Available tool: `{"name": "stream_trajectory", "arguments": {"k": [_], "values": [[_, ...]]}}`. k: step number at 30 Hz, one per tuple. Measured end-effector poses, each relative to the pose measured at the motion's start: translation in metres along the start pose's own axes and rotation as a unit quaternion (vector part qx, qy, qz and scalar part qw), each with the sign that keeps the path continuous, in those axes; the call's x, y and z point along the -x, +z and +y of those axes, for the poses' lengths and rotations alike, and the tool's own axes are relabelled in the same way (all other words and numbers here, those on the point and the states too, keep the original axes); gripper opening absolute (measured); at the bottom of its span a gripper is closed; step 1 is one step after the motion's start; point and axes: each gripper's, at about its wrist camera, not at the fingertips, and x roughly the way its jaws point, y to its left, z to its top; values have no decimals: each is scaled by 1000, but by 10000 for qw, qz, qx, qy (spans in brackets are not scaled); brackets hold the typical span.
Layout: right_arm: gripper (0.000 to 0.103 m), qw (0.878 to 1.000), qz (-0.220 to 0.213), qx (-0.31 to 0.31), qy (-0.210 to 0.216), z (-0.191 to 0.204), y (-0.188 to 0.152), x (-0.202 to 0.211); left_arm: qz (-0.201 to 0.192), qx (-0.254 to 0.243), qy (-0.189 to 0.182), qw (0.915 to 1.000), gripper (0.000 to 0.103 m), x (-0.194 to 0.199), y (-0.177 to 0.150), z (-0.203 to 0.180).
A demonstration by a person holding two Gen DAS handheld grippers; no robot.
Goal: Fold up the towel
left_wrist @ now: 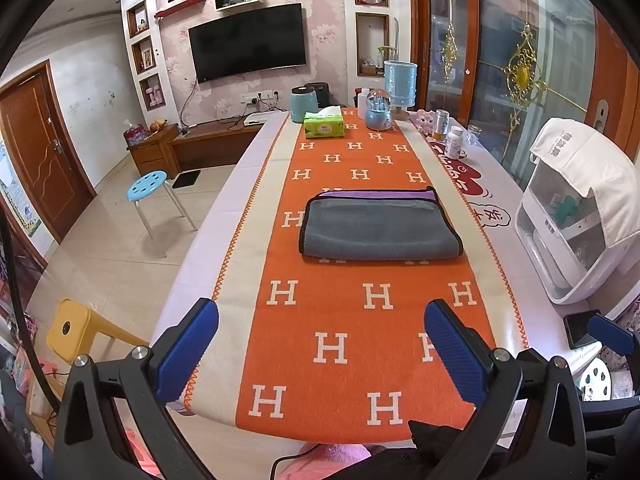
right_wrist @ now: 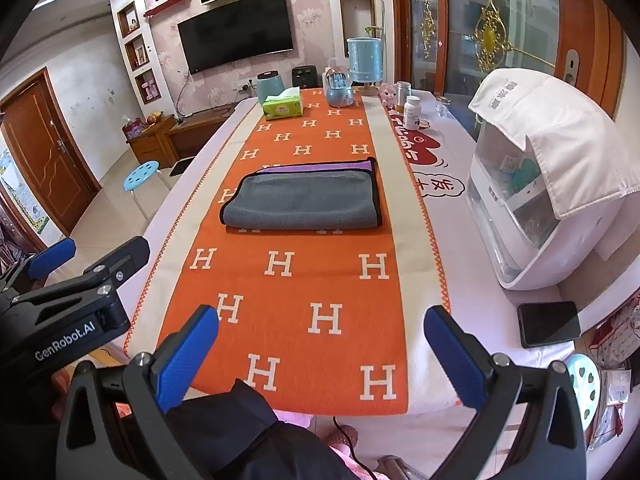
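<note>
A grey towel (left_wrist: 380, 226) with a black hem and a purple inner side lies folded in a flat rectangle on the orange runner (left_wrist: 352, 320) at mid table; it also shows in the right wrist view (right_wrist: 304, 200). My left gripper (left_wrist: 320, 344) is open and empty, held back above the table's near edge, well short of the towel. My right gripper (right_wrist: 320, 348) is open and empty, also at the near edge. The left gripper's body (right_wrist: 72, 300) shows at the left of the right wrist view.
A white appliance (right_wrist: 536, 200) with a cloth cover stands at the table's right edge, a black phone (right_wrist: 548, 324) in front of it. A green tissue box (left_wrist: 324, 124), blue kettle, snow globe and bottles stand at the far end. Stools stand left of the table.
</note>
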Motion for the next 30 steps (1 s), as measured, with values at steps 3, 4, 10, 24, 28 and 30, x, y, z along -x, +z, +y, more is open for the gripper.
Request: {"name": "stream_trajectory", "arguments": {"k": [3, 4, 10, 24, 28, 30], "values": [[103, 10000, 25, -7, -1, 0, 0, -2, 4, -6, -3, 10000, 102, 0, -1, 0], [103, 10000, 33, -7, 3, 0, 0, -2, 1, -5, -1, 10000, 102, 0, -1, 0], [103, 10000, 50, -4, 11, 0, 0, -3, 3, -5, -1, 10000, 102, -1, -1, 1], [103, 9999, 124, 28, 43, 1, 1, -8, 3, -16, -1, 10000, 102, -1, -2, 1], [103, 9999, 127, 18, 41, 1, 1, -8, 8, -16, 0, 10000, 102, -1, -2, 0], [103, 9999, 142, 3, 40, 0, 2, -10, 17, -28, -7, 10000, 102, -3, -3, 1]]}}
